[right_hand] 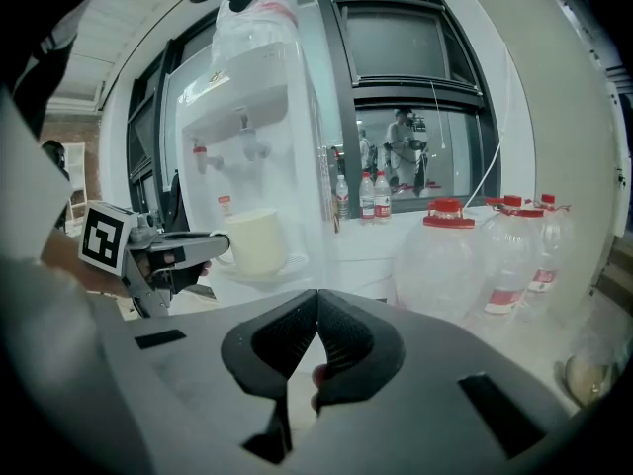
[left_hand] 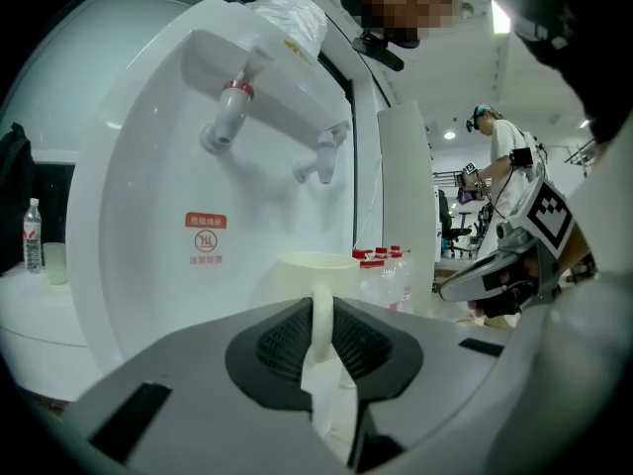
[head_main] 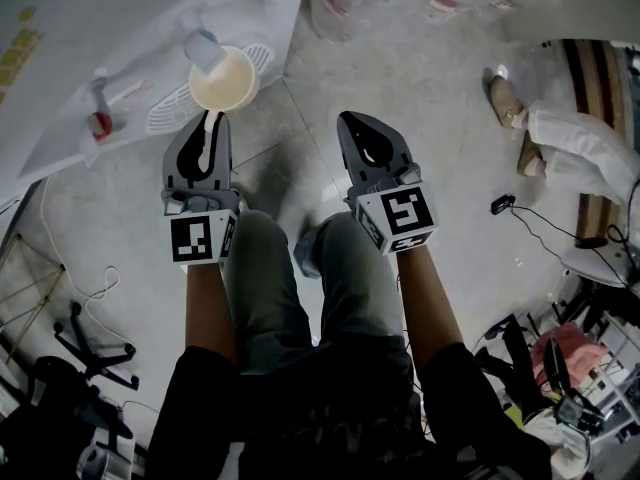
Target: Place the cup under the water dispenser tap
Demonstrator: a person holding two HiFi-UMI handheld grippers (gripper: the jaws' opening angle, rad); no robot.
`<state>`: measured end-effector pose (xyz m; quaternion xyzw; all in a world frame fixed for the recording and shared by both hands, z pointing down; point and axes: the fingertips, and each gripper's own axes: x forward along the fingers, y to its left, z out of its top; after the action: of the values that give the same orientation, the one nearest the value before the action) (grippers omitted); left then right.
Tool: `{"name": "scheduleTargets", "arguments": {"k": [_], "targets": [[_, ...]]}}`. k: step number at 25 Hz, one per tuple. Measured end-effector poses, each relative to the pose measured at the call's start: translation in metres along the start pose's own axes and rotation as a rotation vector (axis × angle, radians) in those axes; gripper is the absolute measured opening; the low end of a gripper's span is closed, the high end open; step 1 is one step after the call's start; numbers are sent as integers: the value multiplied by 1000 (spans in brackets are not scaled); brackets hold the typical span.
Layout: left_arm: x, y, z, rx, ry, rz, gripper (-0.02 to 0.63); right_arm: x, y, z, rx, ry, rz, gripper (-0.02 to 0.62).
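Note:
A cream cup [head_main: 222, 80] stands on the white dispenser's drip tray [head_main: 166, 114], right under the pale tap [head_main: 203, 48]; a red tap [head_main: 98, 120] is further left. My left gripper [head_main: 208, 118] is shut on the cup's handle. In the left gripper view the handle [left_hand: 321, 310] stands upright between the dark pads, with the cup [left_hand: 315, 268] behind it and the pale tap [left_hand: 318, 161] above. My right gripper [head_main: 350, 118] hangs to the right over the floor, shut and empty. The right gripper view shows the cup [right_hand: 255, 242] and the left gripper [right_hand: 213, 245] at the dispenser [right_hand: 242, 117].
Large water jugs [right_hand: 445, 255] with red caps stand on the floor right of the dispenser, with small bottles [right_hand: 366, 196] behind. Another person's shoes [head_main: 505, 98] and cables [head_main: 520, 208] lie to the right. A chair base [head_main: 80, 348] is at the lower left.

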<state>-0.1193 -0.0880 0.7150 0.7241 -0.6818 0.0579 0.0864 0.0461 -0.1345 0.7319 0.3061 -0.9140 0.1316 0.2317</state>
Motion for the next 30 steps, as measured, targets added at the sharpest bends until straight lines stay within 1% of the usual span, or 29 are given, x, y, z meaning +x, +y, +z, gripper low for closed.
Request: {"name": "scheduleTargets", "arguments": {"k": [3, 8, 12, 15, 17, 19, 23, 30], "targets": [[-2, 5, -4, -20, 10, 14, 92, 0, 0, -2, -2, 7, -3, 14], [-5, 7, -9, -30, 34, 1, 107, 2, 2, 0, -3, 9, 0, 14], [-8, -1, -12, -13, 62, -32, 146, 3, 3, 3, 1, 8, 2, 14], [-14, -9, -12, -8, 85, -54, 178, -1, 4, 8, 4, 5, -14, 14], [-16, -13, -5, -25, 83, -56, 193, -6, 6, 12, 9, 1, -20, 14], [-19, -14, 4, -37, 82, -52, 207, -12, 9, 18, 8, 5, -7, 14], [-31, -9, 16, -9, 119, -38, 221, -25, 12, 35, 10, -4, -10, 14], [-50, -15, 57, 2, 148, -13, 218, -52, 13, 71, 21, -13, -6, 14]]}}
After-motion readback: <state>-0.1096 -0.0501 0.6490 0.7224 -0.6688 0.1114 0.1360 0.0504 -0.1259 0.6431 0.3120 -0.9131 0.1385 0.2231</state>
